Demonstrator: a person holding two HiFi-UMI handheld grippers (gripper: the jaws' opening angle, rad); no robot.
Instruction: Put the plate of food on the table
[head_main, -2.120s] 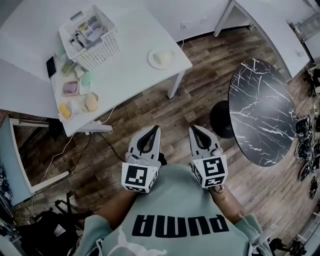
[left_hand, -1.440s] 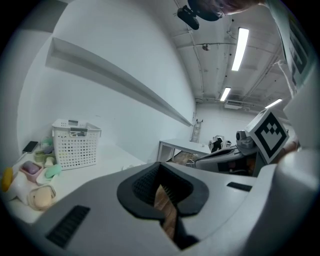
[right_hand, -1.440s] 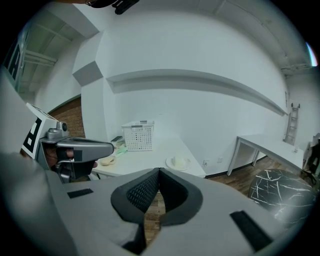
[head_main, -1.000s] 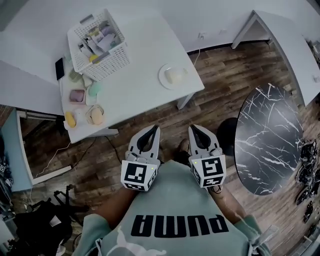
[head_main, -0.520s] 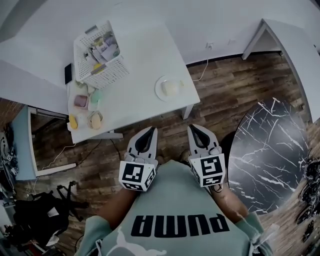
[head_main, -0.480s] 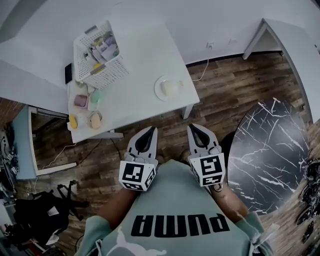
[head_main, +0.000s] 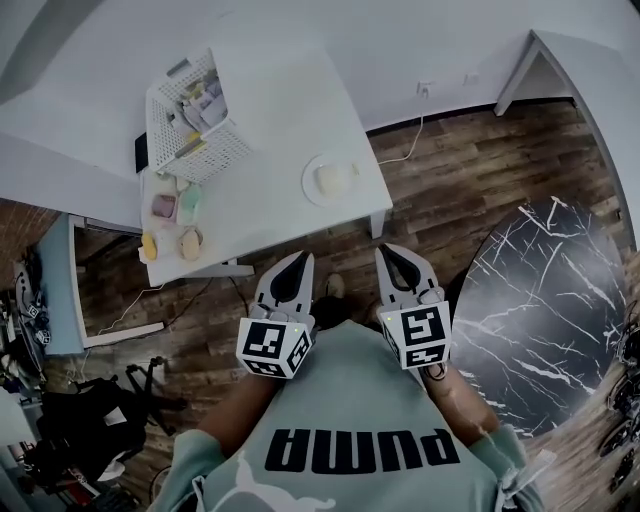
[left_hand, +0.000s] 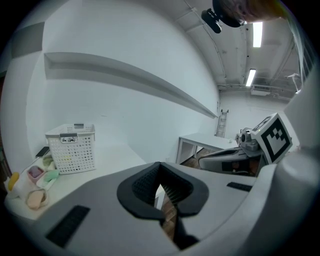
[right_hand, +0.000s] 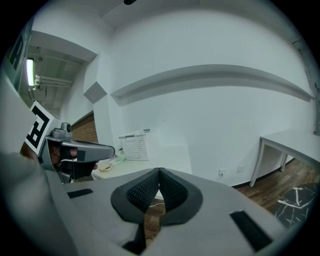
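A round white plate (head_main: 312, 190) lies flat by the right edge of the white table (head_main: 270, 110), close to its near right corner. It carries a pale cream lump of food (head_main: 334, 178) whose long axis cannot be made out. A white basket (head_main: 190, 120) stands at the table's far left. Short of the table, the left gripper (head_main: 301, 260) and right gripper (head_main: 386, 251) point toward it, jaws pressed together, empty.

Even, bright ceiling-lit scene, sharp throughout, with strong fisheye bending at edges.
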